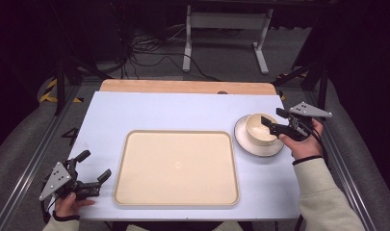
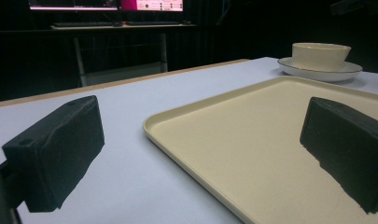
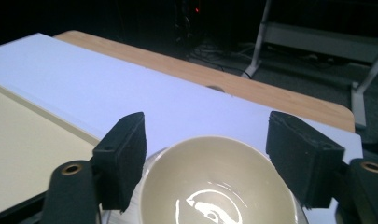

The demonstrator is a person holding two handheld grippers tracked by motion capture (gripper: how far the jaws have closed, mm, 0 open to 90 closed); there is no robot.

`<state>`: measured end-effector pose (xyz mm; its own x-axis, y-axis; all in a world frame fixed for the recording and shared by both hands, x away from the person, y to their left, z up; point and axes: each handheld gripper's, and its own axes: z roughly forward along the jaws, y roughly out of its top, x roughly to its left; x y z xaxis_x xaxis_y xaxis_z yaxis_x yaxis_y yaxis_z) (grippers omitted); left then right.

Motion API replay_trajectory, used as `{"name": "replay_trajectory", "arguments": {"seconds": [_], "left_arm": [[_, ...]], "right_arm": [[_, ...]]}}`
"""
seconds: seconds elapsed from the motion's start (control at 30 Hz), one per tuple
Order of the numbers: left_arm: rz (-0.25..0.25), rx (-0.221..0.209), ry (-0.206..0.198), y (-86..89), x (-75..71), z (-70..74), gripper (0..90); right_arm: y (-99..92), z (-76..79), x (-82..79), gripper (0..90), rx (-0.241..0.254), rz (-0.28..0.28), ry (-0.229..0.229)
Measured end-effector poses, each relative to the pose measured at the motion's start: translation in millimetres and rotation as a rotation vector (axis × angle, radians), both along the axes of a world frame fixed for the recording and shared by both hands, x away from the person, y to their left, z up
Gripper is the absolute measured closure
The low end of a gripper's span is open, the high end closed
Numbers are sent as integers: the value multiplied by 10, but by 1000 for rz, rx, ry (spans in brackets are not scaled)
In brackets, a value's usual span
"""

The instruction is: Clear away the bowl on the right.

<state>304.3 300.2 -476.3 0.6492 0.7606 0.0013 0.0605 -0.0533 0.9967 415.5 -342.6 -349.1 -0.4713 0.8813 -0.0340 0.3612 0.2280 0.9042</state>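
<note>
Bowl [image 1: 261, 128] sat on its saucer [image 1: 275, 148], right of the tray [image 1: 135, 192], directly under my right gripper [image 1: 271, 123]. I had its jaws spread either side of the rim, not yet touching. Left gripper [image 1: 95, 167] idled wide, far across the tray.

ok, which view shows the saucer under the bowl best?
High view: the whole saucer rim shows around the bowl. Left gripper view shows it far off, edge-on. Right gripper view, looking down into the bowl, catches just a sliver of saucer at its left.
</note>
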Motion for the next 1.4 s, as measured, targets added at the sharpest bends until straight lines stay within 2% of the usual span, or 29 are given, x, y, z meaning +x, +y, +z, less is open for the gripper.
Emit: {"name": "replay_trajectory", "arguments": {"seconds": [0.13, 0.23, 0.33, 0.37, 0.43, 0.53, 0.73, 0.93, 1.13, 1.17, 1.2, 1.27, 1.3, 1.4], "left_arm": [[2, 0, 1, 1, 3, 1, 2], [2, 0, 3, -2, 3, 1, 2], [3, 4, 3, -5, 3, 1, 2], [3, 3, 3, -5, 3, 2, 2], [3, 3, 3, -5, 2, 2, 2], [3, 4, 3, -5, 3, 2, 2], [2, 10, 3, -7, 5, 3, 2], [-1, 11, 3, -9, 5, 3, 2], [-4, 15, 4, -13, 6, 4, 2], [-4, 15, 4, -13, 6, 4, 2], [-5, 16, 3, -14, 6, 4, 2], [-5, 16, 3, -15, 6, 4, 2], [-3, 18, -1, -15, 7, 4, 2], [-3, 18, 1, -15, 5, 3, 2]], "right_arm": [[-40, 4, 76, 301, -39, -19, 87], [-63, 5, 122, 328, -47, -37, 147], [-74, -1, 148, 349, -70, -52, 168], [-87, -9, 177, 375, -93, -71, 197], [-91, -13, 190, 386, -98, -79, 206], [-122, -38, 275, 425, -125, -107, 254], [-181, -106, 410, 485, -154, -152, 312], [-234, -186, 498, 509, -158, -192, 370], [-289, -278, 572, 545, -135, -221, 440], [-289, -278, 572, 545, -135, -221, 440], [-310, -319, 600, 558, -121, -227, 475], [-313, -333, 608, 566, -119, -230, 484], [-316, -366, 629, 579, -113, -232, 516], [-309, -387, 645, 584, -113, -234, 527]]}}
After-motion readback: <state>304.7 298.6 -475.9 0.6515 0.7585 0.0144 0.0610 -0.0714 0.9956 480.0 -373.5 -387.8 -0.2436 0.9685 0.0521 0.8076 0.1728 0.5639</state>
